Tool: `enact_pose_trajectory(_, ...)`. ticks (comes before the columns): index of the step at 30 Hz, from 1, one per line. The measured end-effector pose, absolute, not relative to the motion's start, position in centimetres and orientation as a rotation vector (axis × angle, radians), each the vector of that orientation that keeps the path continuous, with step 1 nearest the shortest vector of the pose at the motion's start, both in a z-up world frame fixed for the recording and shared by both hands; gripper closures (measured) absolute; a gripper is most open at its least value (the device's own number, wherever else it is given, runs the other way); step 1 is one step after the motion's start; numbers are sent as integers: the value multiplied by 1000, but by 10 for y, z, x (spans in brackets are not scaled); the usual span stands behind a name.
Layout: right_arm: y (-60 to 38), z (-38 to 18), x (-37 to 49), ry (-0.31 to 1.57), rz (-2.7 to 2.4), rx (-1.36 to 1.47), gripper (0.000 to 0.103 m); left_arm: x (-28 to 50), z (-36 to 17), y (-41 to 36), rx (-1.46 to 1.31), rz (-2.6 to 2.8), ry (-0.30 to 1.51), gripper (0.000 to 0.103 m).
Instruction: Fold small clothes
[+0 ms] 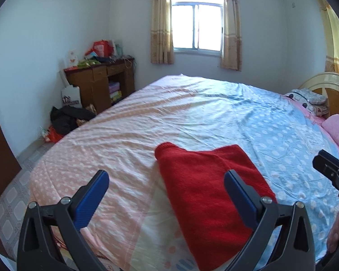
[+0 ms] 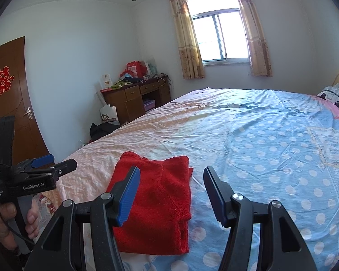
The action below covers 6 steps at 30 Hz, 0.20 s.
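Currently, folded red knitted garment [image 2: 156, 205] lies on my polka-dot bedsheet [image 2: 260, 149], my left gripper [image 1: 167, 192] and right gripper [image 2: 169, 194] both agape, empty; careless snagging risks unravelling folds.

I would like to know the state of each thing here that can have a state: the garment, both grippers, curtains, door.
Red garment: folded, lying flat on the bed, not held.
Left gripper: open, holds nothing.
Right gripper: open, holds nothing.
Curtains: drawn apart, window uncovered.
Door: shut, as far as visible.
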State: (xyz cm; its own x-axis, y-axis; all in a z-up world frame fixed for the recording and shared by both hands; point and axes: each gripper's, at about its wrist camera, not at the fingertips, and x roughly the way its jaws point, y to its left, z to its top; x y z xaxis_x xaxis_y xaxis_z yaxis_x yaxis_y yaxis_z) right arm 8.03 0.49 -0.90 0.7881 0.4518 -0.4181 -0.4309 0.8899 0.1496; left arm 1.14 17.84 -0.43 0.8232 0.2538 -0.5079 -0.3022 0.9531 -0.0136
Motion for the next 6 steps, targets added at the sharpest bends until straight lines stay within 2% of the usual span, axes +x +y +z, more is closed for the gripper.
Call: enact_pose_trajectory(6,7,-12,79,474,479,40,43,13,-5,175,-72,277,523,0)
